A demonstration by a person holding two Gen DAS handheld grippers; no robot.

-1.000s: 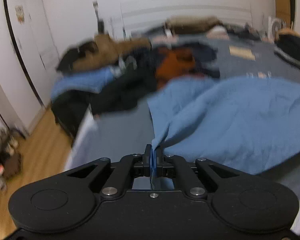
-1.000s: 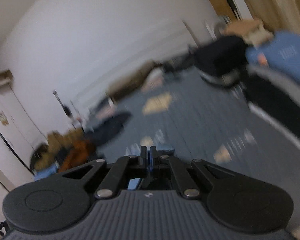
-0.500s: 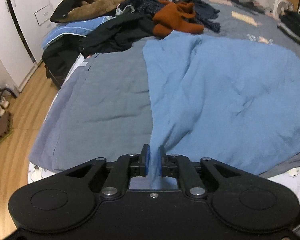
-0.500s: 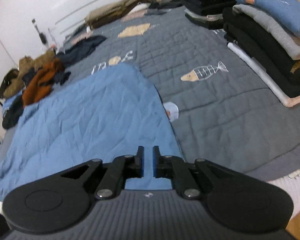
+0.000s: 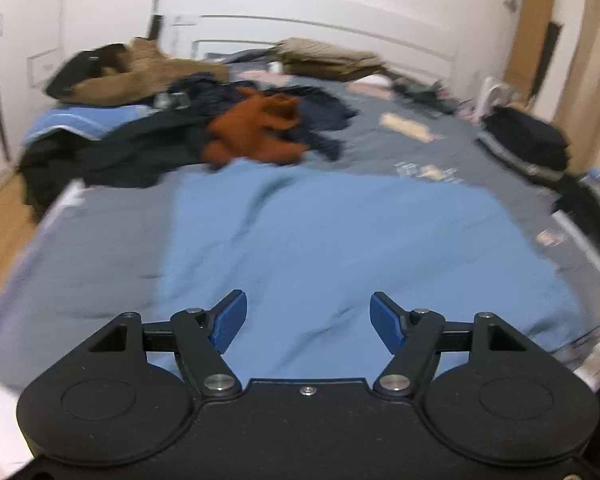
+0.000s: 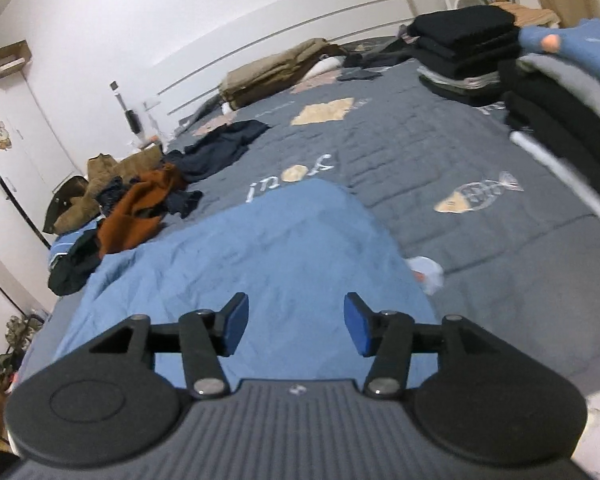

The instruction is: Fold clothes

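Observation:
A large light blue garment [image 5: 340, 240] lies spread flat on the grey bedspread [image 5: 100, 248]; it also shows in the right wrist view [image 6: 260, 264]. My left gripper [image 5: 305, 322] is open and empty above the garment's near edge. My right gripper [image 6: 292, 324] is open and empty above the garment's near right part.
A heap of unfolded clothes, with a rust-orange piece [image 5: 256, 132] and dark items [image 5: 132, 152], lies at the far left. Stacks of folded clothes [image 6: 468, 44] stand at the right, and a grey and blue pile [image 6: 572, 80]. A tan bundle [image 6: 276, 72] lies by the headboard. Wooden floor [image 5: 0, 232] is at the left.
Both grippers held the blue garment's edge a second ago, loosened, and now stand wide open. The garment has dropped flat on the bed. Both cameras have tilted up.

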